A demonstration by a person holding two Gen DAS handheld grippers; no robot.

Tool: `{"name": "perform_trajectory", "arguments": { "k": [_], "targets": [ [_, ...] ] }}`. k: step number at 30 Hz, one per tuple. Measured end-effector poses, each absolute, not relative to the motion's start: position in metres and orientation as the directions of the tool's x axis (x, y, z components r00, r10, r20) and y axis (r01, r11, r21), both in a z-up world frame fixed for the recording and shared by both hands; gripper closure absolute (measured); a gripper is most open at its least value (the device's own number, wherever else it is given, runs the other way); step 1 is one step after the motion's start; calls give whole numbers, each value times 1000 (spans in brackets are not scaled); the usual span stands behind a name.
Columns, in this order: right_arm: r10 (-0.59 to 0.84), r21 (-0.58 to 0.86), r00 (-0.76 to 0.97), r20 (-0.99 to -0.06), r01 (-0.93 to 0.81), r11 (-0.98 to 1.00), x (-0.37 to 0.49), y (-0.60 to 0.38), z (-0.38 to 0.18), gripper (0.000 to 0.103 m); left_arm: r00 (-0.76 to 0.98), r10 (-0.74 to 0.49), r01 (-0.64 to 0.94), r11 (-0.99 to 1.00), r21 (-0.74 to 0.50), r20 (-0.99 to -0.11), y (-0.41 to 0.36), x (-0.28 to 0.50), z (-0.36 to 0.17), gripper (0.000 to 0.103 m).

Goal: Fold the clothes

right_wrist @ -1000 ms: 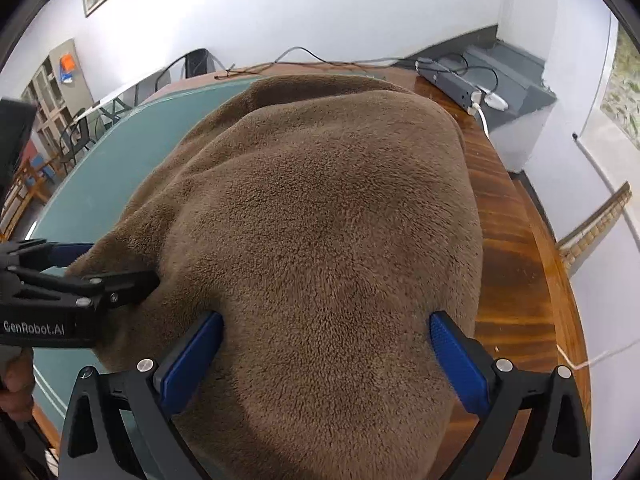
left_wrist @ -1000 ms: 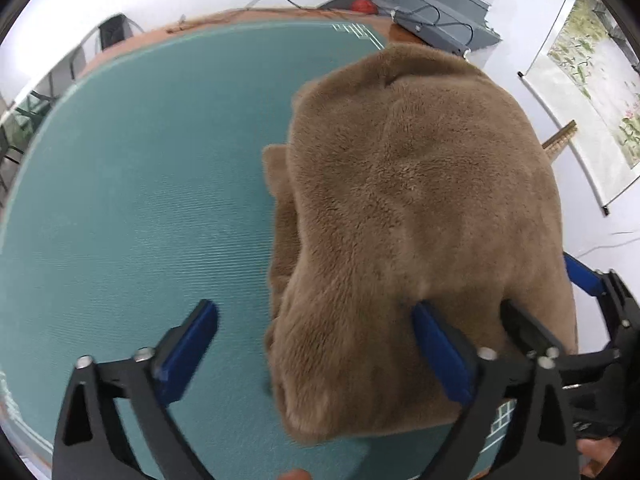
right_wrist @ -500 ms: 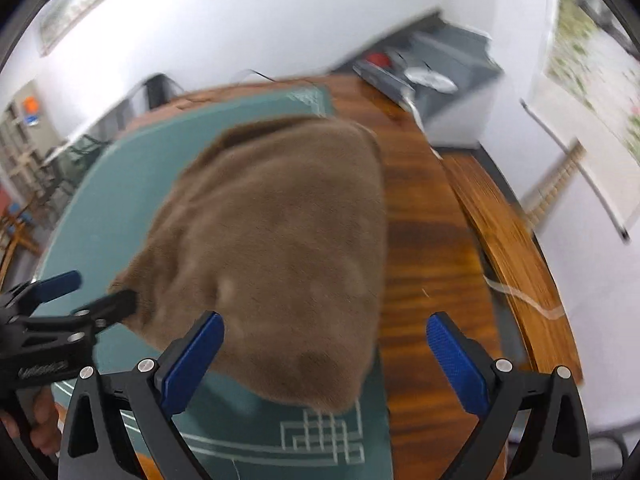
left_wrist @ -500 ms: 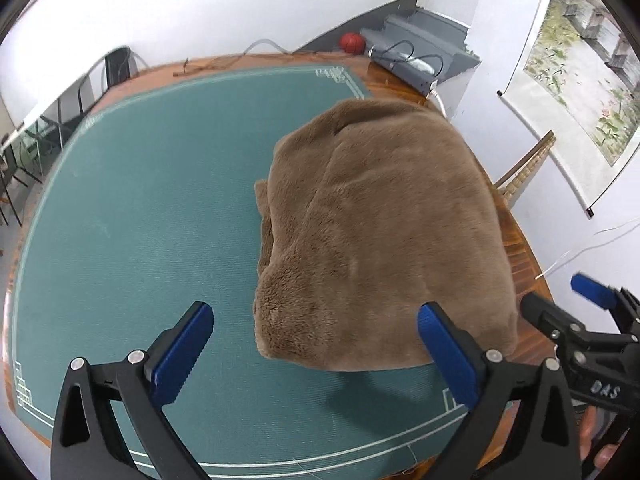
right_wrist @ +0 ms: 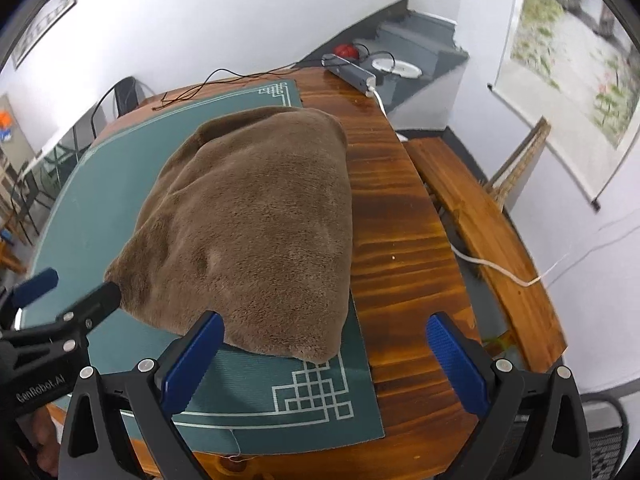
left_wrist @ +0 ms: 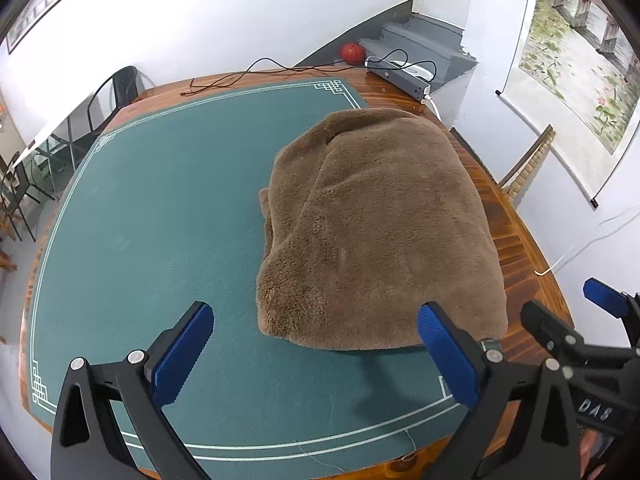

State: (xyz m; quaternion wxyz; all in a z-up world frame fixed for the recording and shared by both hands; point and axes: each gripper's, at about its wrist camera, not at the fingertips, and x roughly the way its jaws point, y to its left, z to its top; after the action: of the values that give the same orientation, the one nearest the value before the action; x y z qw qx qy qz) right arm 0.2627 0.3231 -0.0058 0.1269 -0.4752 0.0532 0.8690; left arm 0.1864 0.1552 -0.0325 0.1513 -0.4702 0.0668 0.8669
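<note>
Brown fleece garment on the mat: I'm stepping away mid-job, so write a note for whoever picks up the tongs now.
Left tongs: open, empty, above the green mat.
Right tongs: open, empty, just short of the garment's near edge.
Brown fleece garment: lies folded into a thick bundle on the mat's right side, partly over the wooden table.
Done: folds made, garment released.
Left: probably only tidying the edges, if anything.

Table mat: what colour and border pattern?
Teal green mat with pale line border and geometric corner fretwork, clearest in the right wrist view.

Both hand-held grippers, left (left_wrist: 316, 354) and right (right_wrist: 326, 360), have lifted clear of the brown garment (left_wrist: 380, 232)
</note>
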Motion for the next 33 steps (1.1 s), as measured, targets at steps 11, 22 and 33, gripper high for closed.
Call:
{"name": "perform_trajectory", "arguments": {
  "k": [11, 22, 33],
  "targets": [
    [190, -27, -592, -783, -273, -962, 263, 316, 9, 0, -480, 174, -287, -957, -34, -860, 146, 185, -39, 1],
    [182, -9, -592, -785, -283, -959, 261, 315, 6, 0, -467, 187, -323, -946, -31, -864, 151, 188, -40, 1],
    [192, 10, -603, -774, -315, -949, 264, 318, 7, 0, -518, 220, -388, -922, -3, -826, 153, 197, -31, 1]
  ]
}}
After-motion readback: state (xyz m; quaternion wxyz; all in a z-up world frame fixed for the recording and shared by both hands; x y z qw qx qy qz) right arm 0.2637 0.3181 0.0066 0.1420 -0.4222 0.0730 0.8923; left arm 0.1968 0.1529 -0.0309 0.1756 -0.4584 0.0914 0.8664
